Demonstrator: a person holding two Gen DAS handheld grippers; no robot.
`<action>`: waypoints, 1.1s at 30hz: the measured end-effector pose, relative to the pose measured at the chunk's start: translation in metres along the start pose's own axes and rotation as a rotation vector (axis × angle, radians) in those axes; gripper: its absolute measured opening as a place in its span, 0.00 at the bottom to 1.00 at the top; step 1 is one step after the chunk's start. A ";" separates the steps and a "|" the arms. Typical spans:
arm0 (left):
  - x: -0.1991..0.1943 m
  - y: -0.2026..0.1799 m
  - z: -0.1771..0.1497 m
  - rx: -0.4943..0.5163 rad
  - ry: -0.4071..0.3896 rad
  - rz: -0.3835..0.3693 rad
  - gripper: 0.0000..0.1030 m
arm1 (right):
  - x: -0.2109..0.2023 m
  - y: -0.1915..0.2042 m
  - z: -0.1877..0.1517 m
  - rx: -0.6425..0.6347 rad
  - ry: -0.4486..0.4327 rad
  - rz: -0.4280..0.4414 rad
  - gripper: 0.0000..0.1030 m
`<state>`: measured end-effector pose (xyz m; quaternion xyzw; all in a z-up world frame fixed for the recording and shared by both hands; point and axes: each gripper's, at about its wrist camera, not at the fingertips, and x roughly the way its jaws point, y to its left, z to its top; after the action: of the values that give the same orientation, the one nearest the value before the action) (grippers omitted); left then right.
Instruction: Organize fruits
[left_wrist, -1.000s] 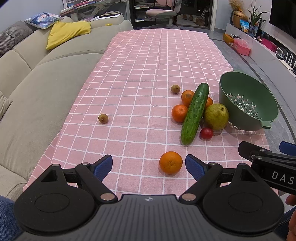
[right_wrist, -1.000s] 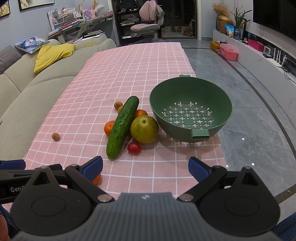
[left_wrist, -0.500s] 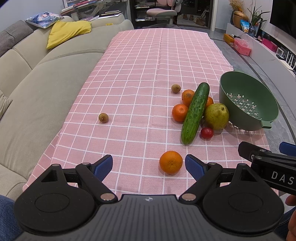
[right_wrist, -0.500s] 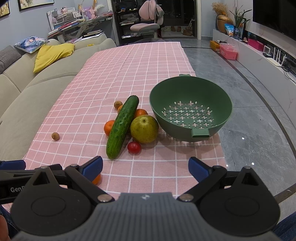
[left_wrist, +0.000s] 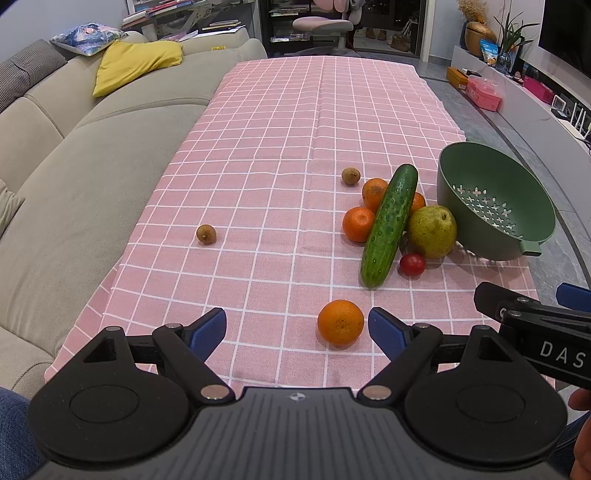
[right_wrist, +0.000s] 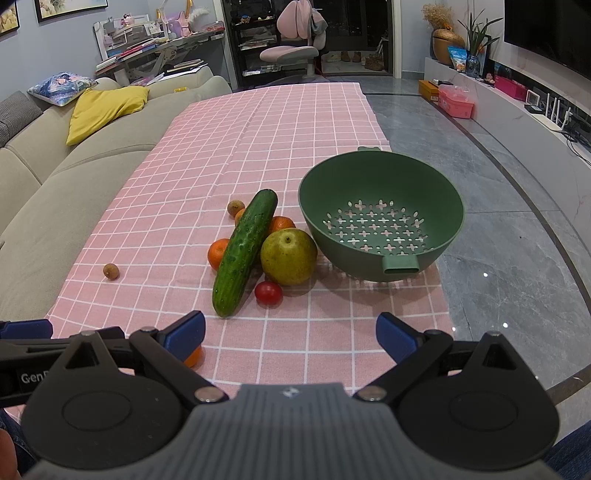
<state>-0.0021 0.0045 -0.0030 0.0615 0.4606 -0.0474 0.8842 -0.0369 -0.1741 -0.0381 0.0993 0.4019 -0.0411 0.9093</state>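
Observation:
On the pink checked cloth (left_wrist: 258, 166) lie a cucumber (left_wrist: 388, 225), a pear (left_wrist: 432, 230), a cherry tomato (left_wrist: 412, 264), three oranges (left_wrist: 358, 223) under the cucumber, and two small brown fruits (left_wrist: 206, 233) (left_wrist: 350, 175). A lone orange (left_wrist: 340, 322) sits near the front, just left of my left gripper's right finger. My left gripper (left_wrist: 297, 328) is open and empty. The green colander (right_wrist: 380, 214) stands empty at the right. My right gripper (right_wrist: 290, 332) is open and empty, in front of the cucumber (right_wrist: 243, 251), pear (right_wrist: 289, 256) and tomato (right_wrist: 268, 292).
A beige sofa (left_wrist: 74, 177) runs along the table's left side. The table's right edge drops to a grey floor (right_wrist: 517, 240). The right gripper's body (left_wrist: 535, 332) shows at the right of the left wrist view. The cloth's front edge lies close to both grippers.

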 end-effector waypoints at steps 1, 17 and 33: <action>0.000 0.000 0.000 0.000 0.000 0.000 0.98 | 0.000 0.000 0.000 0.000 0.000 0.000 0.92; 0.000 0.000 -0.003 -0.005 0.002 0.002 0.98 | 0.000 0.001 -0.002 0.000 0.003 -0.001 0.92; 0.001 0.000 -0.004 -0.008 0.003 0.001 0.97 | 0.002 0.001 -0.004 0.000 0.005 -0.005 0.92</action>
<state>-0.0047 0.0056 -0.0063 0.0585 0.4622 -0.0451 0.8837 -0.0383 -0.1718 -0.0421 0.0984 0.4046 -0.0431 0.9082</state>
